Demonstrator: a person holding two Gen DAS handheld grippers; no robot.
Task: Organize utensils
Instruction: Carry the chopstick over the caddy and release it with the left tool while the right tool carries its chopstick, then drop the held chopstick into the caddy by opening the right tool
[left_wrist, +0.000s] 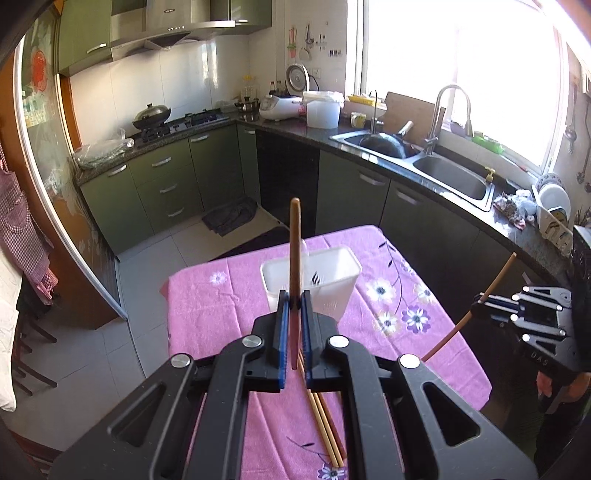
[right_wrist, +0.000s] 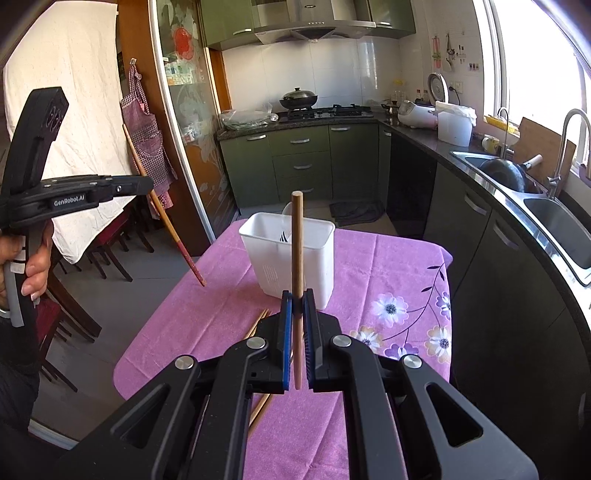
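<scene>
My left gripper (left_wrist: 294, 298) is shut on a reddish-brown chopstick (left_wrist: 294, 240) that stands upright between its blue pads. My right gripper (right_wrist: 297, 300) is shut the same way on a lighter wooden chopstick (right_wrist: 297, 240). Both hang above the pink flowered tablecloth (left_wrist: 221, 306), short of the white utensil holder (left_wrist: 332, 291), which stands upright near the table's far edge. A white spoon handle and dark tines show inside the holder (right_wrist: 269, 254). Several more chopsticks (left_wrist: 327, 428) lie on the cloth below the grippers. Each gripper appears in the other's view: the right gripper (left_wrist: 477, 306), the left gripper (right_wrist: 149, 184).
The small table has open floor on its left and far sides. Dark green cabinets and a counter with a double sink (left_wrist: 450, 181) run along the right. Chairs (right_wrist: 107, 251) stand to the left beside a sliding glass door. A person's hand (right_wrist: 35, 266) grips the left tool's handle.
</scene>
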